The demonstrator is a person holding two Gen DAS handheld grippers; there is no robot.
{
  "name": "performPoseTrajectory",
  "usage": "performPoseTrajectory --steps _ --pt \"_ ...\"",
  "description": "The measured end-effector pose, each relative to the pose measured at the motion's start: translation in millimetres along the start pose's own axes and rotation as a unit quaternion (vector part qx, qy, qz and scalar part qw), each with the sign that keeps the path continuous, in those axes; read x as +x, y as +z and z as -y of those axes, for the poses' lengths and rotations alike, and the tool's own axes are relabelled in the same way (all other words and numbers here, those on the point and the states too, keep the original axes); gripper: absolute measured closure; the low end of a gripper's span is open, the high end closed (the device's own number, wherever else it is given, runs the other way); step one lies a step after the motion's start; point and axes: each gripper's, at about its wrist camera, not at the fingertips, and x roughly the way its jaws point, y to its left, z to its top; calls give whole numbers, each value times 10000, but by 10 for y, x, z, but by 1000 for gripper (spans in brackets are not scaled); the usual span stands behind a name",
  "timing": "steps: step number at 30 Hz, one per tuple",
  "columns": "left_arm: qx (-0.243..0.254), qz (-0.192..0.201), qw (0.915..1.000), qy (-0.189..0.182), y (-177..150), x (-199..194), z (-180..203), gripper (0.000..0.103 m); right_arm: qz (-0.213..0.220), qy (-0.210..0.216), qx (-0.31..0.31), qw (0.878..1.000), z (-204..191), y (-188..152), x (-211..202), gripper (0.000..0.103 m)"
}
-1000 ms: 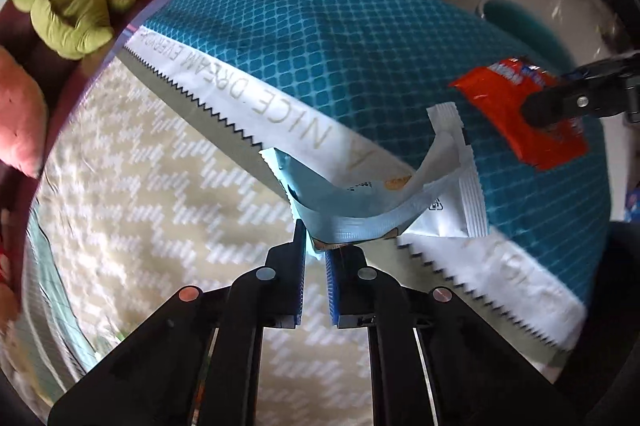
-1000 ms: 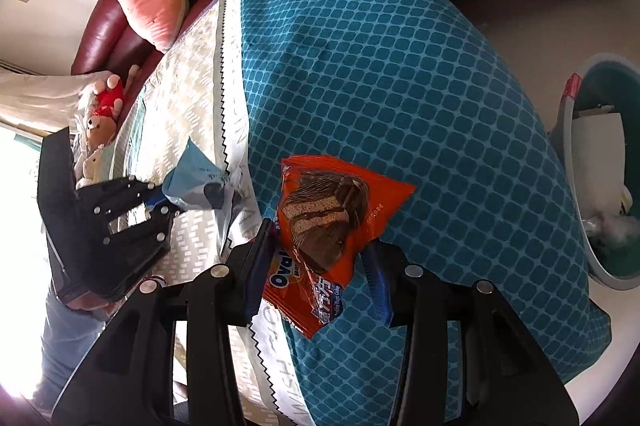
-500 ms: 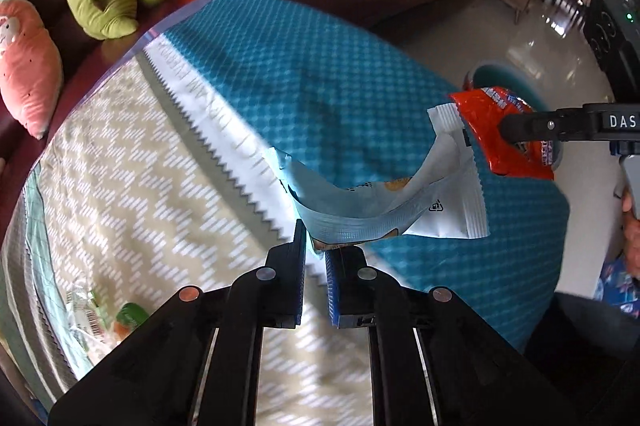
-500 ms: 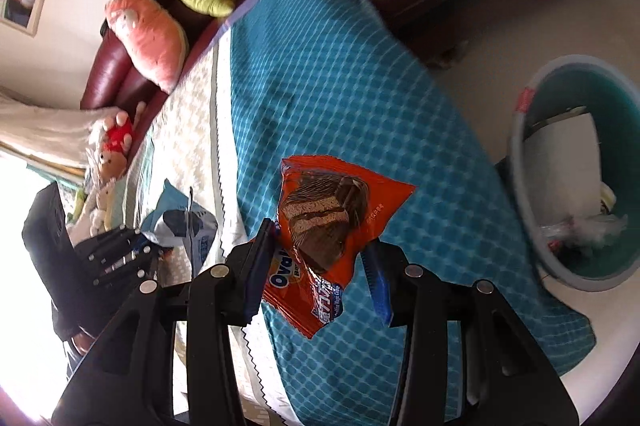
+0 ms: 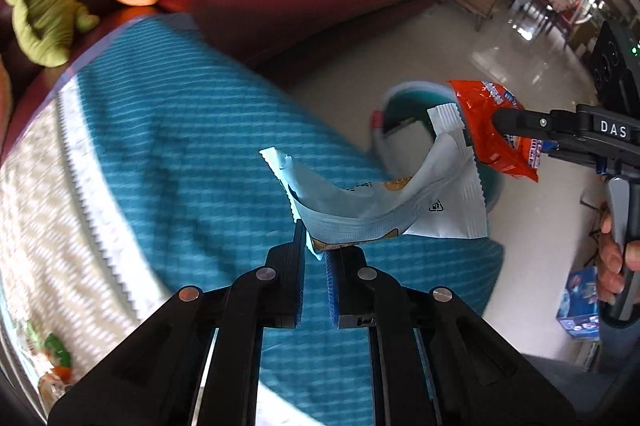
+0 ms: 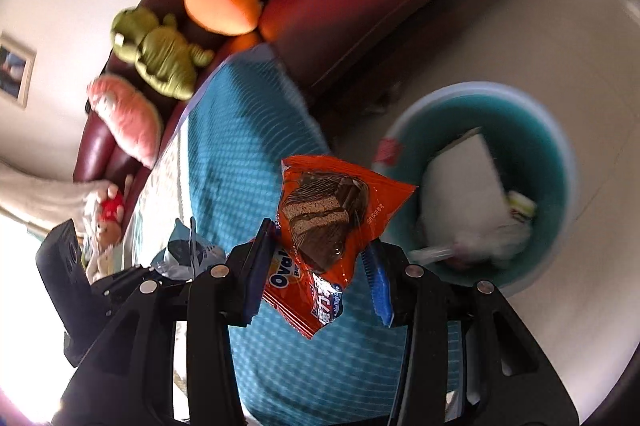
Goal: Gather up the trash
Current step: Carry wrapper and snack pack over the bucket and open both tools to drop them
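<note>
Orange snack wrapper (image 6: pixel 336 226) pinched in right hand-held gripper (image 6: pixel 316 258), pale blue wrapper (image 5: pixel 384 202) pinched in left hand-held gripper (image 5: pixel 316 258), both past the desk (image 5: pixel 192 154) edge; best get squarely over teal bin (image 6: pixel 560 162) before letting go.

Crumpled pale blue wrapper (image 5: pixel 384 202) and orange Ovaltine cake packet (image 6: pixel 324 238), both held aloft near teal bin (image 6: pixel 560 154) holding trash.

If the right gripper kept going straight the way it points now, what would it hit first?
Probably the teal-covered table edge, just beyond the orange wrapper that the right gripper holds; the bin sits off right. Depth is unclear.
</note>
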Motion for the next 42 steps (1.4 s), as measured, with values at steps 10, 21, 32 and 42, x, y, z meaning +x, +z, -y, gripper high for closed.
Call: performPoseTrajectory --steps 10,21,32,42 --pt "84 -210 9992 -320 286 327 615 93 380 -129 449 9982 658 79 -358 61" --pt "58 -449 9983 -353 559 704 1027 93 453 -143 588 9971 965 188 -479 60" --pt "-6 -722 9966 -385 843 1249 1453 92 354 -210 674 9969 1089 308 -358 60" --pt "-72 -695 9965 -455 836 1440 1453 18 231 -303 715 9967 1113 375 -174 59"
